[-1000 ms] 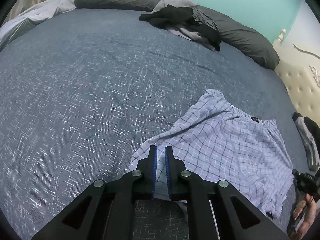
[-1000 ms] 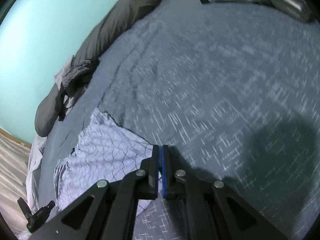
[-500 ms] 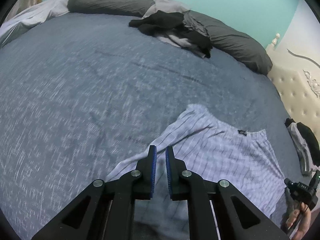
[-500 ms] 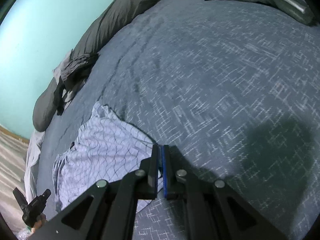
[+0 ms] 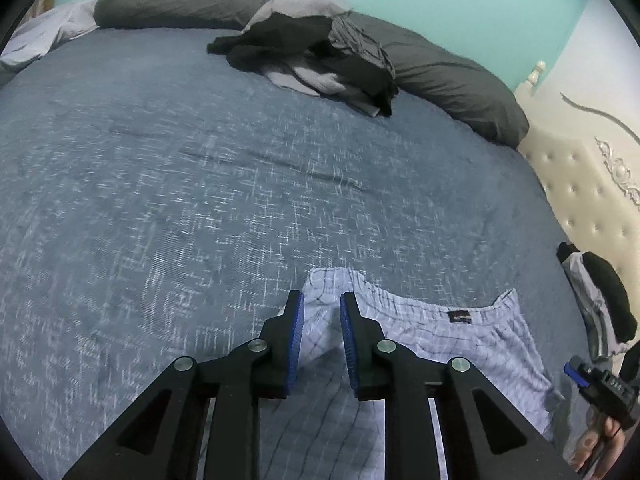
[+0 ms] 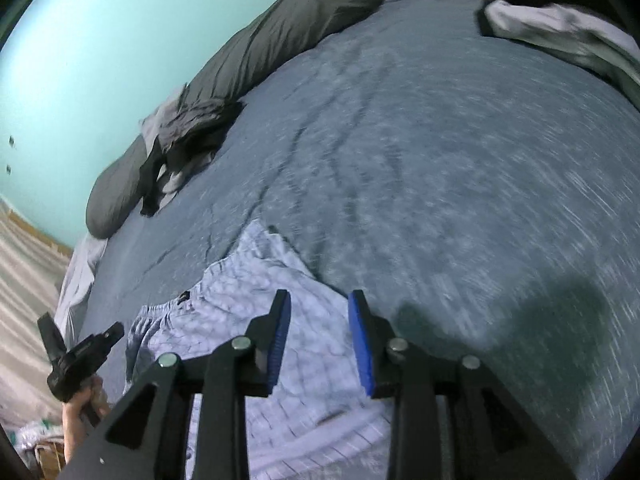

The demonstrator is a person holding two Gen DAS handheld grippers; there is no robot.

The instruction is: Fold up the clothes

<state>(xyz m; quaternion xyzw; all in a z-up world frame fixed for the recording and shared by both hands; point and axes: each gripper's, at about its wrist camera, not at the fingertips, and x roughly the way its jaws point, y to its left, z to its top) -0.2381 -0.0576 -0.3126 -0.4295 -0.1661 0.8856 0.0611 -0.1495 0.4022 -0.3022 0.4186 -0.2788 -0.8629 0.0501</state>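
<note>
Both tongs, pinched on the cloth a second ago, are opening now, pads clear of it. Bed [image 5: 200, 208]: wide bare blue cover beyond. Checked shorts [image 5: 460, 344] lie flat beneath left tongs [image 5: 322, 336] and right tongs [image 6: 318, 340], waistband edge far side. Clothes pile [image 5: 320, 60] well apart by pillows.

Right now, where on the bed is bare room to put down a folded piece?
The wide middle of the bedspread is bare, between the checked shorts near the grippers and the clothes pile by the pillows. It is crowded along the pillows and beside the headboard, where a smaller heap lies.
</note>
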